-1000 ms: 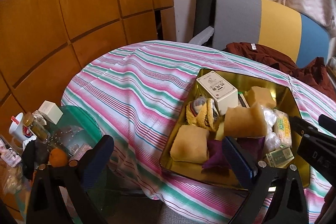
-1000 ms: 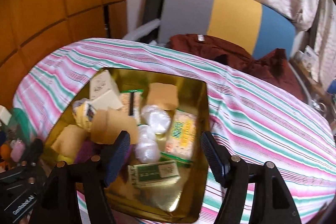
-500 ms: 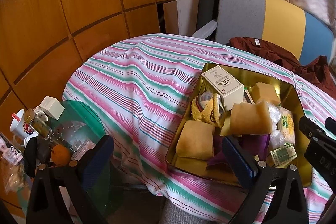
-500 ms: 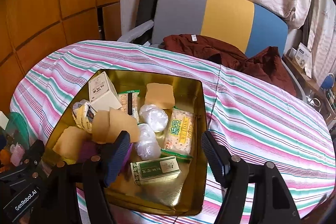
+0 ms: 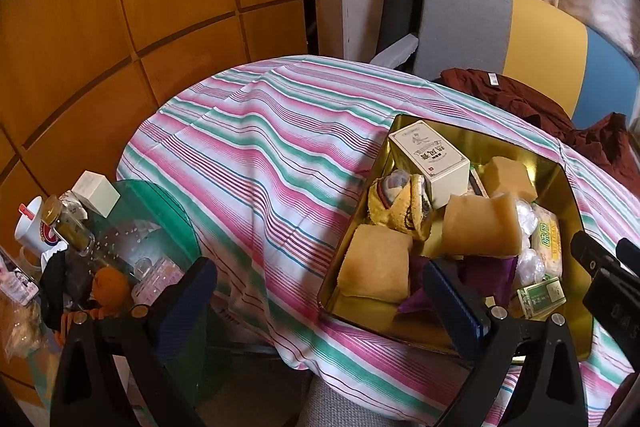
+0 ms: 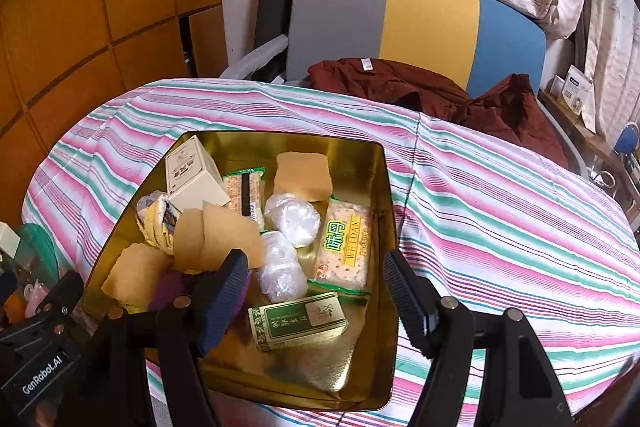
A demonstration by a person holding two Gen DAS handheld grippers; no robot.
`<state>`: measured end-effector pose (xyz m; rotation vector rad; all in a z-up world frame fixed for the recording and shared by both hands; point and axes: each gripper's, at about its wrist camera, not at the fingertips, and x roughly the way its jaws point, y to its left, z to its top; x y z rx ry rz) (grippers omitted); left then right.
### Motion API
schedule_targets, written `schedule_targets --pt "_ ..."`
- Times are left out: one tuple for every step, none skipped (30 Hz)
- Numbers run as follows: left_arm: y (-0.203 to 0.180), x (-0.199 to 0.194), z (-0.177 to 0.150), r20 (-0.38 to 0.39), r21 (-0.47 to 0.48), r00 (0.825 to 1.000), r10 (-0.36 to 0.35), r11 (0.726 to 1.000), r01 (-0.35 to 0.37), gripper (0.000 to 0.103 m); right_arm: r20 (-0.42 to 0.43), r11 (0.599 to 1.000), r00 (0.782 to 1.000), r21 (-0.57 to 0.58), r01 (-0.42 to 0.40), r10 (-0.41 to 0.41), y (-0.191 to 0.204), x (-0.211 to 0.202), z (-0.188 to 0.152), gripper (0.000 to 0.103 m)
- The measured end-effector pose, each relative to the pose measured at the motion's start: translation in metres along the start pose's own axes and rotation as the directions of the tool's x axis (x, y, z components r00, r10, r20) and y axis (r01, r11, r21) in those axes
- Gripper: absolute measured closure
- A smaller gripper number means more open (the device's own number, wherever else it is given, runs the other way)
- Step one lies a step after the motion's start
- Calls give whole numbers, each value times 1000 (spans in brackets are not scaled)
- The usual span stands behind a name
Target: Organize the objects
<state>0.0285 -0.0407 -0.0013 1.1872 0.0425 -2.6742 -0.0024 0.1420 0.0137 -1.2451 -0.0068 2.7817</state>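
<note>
- Hovering above the near edge of the gold tin, the right claw is standing wide apart and gripping nothing; the left claw is likewise spread and empty, hanging over the near left rim of the tin and the striped cloth of the bench.
- Sitting inside the tin are all the loose items: a cream carton at the far left, a green box lying flat nearest the right claw, a cracker packet just right of two crinkled clear plastic bundles, and several tan sponge blocks.
- Judging by its crisp edges, the green box is looking light and stiff; taking it across the short sides is seeming the safest hold, since its glossy face may be slippery.
- Looking fragile, the cracker packet is calling for a gentle pinch at a sealed end rather than across the middle.
- Appearing soft and springy, the sponge blocks are likely to squash under pressure, so a deeper bite across the body is seeming wiser.
- Lying loose and slick, the plastic bundles are probably hard to pinch cleanly.
</note>
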Motion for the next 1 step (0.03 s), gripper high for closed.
schedule_targets --pt "-1 0 0 3 5 1000 3 1000 -3 0 2 1000 1000 -6 -2 2 2 0 -1 32"
